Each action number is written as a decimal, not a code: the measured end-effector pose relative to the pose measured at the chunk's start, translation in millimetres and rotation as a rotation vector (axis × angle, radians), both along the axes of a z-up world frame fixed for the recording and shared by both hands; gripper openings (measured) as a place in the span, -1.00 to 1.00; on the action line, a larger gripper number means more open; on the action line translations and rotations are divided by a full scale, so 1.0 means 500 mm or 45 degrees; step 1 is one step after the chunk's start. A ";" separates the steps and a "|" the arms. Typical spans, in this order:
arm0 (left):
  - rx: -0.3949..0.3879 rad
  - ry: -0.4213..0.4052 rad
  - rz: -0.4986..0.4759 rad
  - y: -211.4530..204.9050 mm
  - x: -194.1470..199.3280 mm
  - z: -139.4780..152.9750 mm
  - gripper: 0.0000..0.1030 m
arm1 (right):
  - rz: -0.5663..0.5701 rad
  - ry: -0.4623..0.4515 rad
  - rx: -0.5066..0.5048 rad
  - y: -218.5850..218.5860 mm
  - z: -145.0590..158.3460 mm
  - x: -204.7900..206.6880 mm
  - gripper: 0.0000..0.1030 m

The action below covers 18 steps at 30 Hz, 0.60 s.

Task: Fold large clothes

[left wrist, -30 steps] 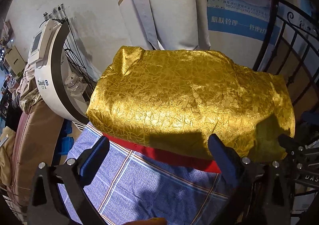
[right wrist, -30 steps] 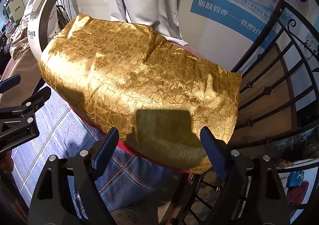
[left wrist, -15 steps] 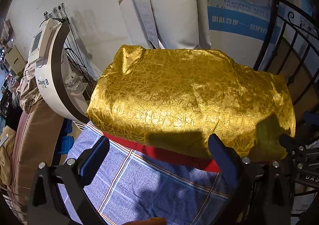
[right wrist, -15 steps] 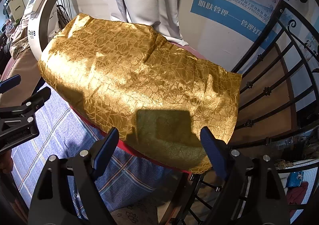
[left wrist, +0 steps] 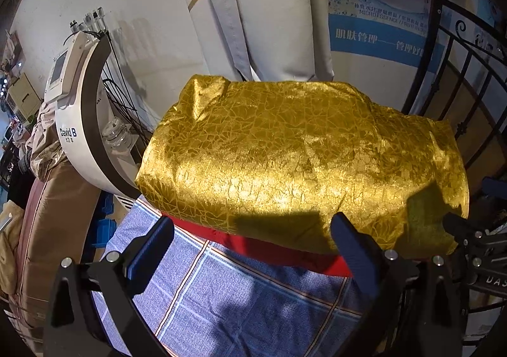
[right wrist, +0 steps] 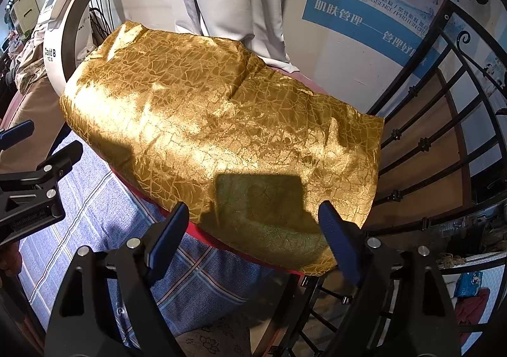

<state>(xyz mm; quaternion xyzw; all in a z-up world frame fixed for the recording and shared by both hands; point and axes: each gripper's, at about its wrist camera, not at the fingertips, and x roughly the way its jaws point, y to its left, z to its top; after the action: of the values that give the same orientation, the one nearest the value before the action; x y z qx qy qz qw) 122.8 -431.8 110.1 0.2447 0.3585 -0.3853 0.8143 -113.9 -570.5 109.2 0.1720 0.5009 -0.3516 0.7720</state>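
A shiny gold crackle-patterned garment point(left wrist: 301, 160) lies folded into a wide rectangle across the far part of the bed; it also shows in the right wrist view point(right wrist: 221, 122). A red cloth point(left wrist: 279, 249) peeks out under its near edge. My left gripper point(left wrist: 253, 230) is open and empty, hovering just short of the garment's near edge. My right gripper point(right wrist: 253, 220) is open and empty near the garment's near right corner. The right gripper shows at the right edge of the left wrist view point(left wrist: 475, 246), and the left gripper at the left edge of the right wrist view point(right wrist: 35, 179).
A blue plaid sheet point(left wrist: 237, 300) covers the bed. A black iron railing point(right wrist: 427, 141) runs close along the right. A white "David B" machine point(left wrist: 76, 122) stands at the left. White trousers point(left wrist: 263, 8) hang on the wall behind, beside a blue poster point(right wrist: 364, 21).
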 end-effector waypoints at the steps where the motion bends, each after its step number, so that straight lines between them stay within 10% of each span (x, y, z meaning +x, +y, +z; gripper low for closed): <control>1: -0.031 -0.016 0.009 0.004 -0.001 0.004 0.89 | -0.002 0.000 0.000 0.000 -0.001 0.000 0.61; 18: -0.040 -0.010 -0.006 -0.006 -0.020 -0.005 0.89 | -0.018 -0.001 0.004 -0.004 -0.009 -0.009 0.61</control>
<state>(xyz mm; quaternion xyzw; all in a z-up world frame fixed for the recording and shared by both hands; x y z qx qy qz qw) 112.7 -434.6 107.7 0.2344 0.3487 -0.3917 0.8186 -118.2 -572.3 104.5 0.1768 0.5000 -0.3563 0.7693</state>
